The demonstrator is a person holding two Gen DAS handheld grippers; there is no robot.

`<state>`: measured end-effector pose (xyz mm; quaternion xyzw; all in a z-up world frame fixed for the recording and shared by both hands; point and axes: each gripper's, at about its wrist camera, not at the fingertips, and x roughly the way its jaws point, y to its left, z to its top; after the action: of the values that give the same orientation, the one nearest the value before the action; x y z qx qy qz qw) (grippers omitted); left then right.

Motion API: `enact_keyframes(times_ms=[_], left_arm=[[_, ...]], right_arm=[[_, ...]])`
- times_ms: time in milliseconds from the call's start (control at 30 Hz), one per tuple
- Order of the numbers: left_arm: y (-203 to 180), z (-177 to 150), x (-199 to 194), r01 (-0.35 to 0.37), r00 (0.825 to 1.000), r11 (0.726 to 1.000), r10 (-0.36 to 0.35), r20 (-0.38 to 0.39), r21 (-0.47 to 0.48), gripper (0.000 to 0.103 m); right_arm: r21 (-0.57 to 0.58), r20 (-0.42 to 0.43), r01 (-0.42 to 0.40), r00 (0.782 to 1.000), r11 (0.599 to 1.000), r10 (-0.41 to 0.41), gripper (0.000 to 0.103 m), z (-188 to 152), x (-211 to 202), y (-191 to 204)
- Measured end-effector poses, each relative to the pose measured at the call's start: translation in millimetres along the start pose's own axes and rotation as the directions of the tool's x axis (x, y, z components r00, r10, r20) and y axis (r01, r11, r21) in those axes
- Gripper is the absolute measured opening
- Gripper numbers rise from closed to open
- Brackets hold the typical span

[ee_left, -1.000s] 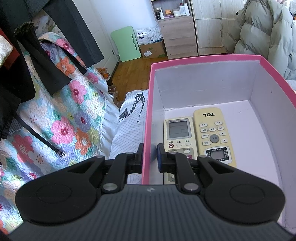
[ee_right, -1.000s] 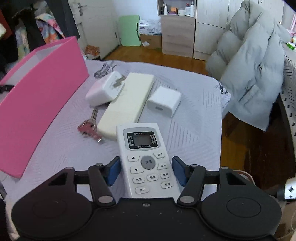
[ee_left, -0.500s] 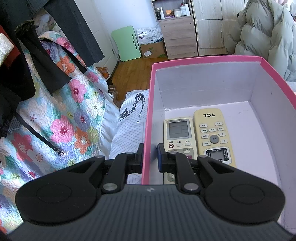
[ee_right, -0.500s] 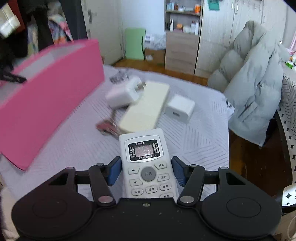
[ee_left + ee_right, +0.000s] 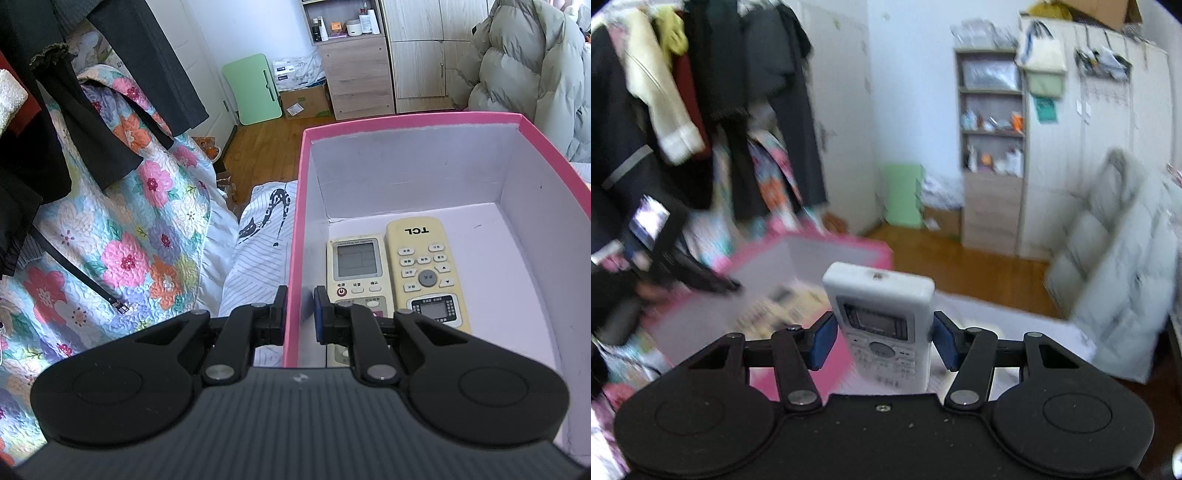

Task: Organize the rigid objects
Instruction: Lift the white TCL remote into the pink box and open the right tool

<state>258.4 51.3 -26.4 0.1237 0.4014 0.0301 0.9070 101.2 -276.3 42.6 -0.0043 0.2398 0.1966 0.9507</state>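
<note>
My left gripper (image 5: pixel 299 310) is shut on the near left wall of the pink box (image 5: pixel 406 120), one finger outside and one inside. Two remotes lie side by side on the box floor: a grey-white one (image 5: pixel 356 262) and a yellowed TCL one (image 5: pixel 424 266). In the right wrist view my right gripper (image 5: pixel 884 341) is shut on a white remote (image 5: pixel 882 306), held in the air with its screen end tilted up. The pink box (image 5: pixel 827 243) shows blurred below and to the left of it, with the other gripper (image 5: pixel 683 273) at its edge.
A floral quilt (image 5: pixel 122 229) and dark hanging clothes (image 5: pixel 110 74) lie left of the box. A pale puffy coat (image 5: pixel 1115 277) slumps at the right. A wooden cabinet (image 5: pixel 358 74) and a green folded table (image 5: pixel 255 88) stand by the far wall.
The right gripper has lifted the white remote off the bed and swung left toward the pink box, its view tilting up. The left gripper and box have stayed still.
</note>
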Motion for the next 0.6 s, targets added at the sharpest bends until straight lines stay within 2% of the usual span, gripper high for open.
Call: enact_keyframes(times_ms=[100,233,400,500,600], left_arm=[[0,0,0,0.000,1.000,1.000,0.000,0.001,-0.002,0.012],[0,1,1,0.002,1.000,1.000,-0.002,0.002,-0.012,0.012],[2,0,0,0.012,1.000,1.000,-0.012,0.006,-0.024,0.012],[2,0,-1,0.011,1.000,1.000,-0.011,0.012,-0.026,0.012],[6,0,-2,0.025,0.999,0.998,-0.024,0.022,-0.050,0.012]], right_arm=[[-0.001,0.039,-0.099,0.994,0.995,0.099,0.061,17,-1,14],[-0.006,0.006,-0.207,0.978,0.978,0.208,0.061,28,9,37],[0.060,-0.097,-0.369,0.923,0.928,0.373,0.061,22,38,62],[0.080,-0.171,-0.394,0.900,0.916,0.402,0.061,17,61,77],[0.098,-0.270,-0.361,0.887,0.927,0.374,0.061,12,85,91]])
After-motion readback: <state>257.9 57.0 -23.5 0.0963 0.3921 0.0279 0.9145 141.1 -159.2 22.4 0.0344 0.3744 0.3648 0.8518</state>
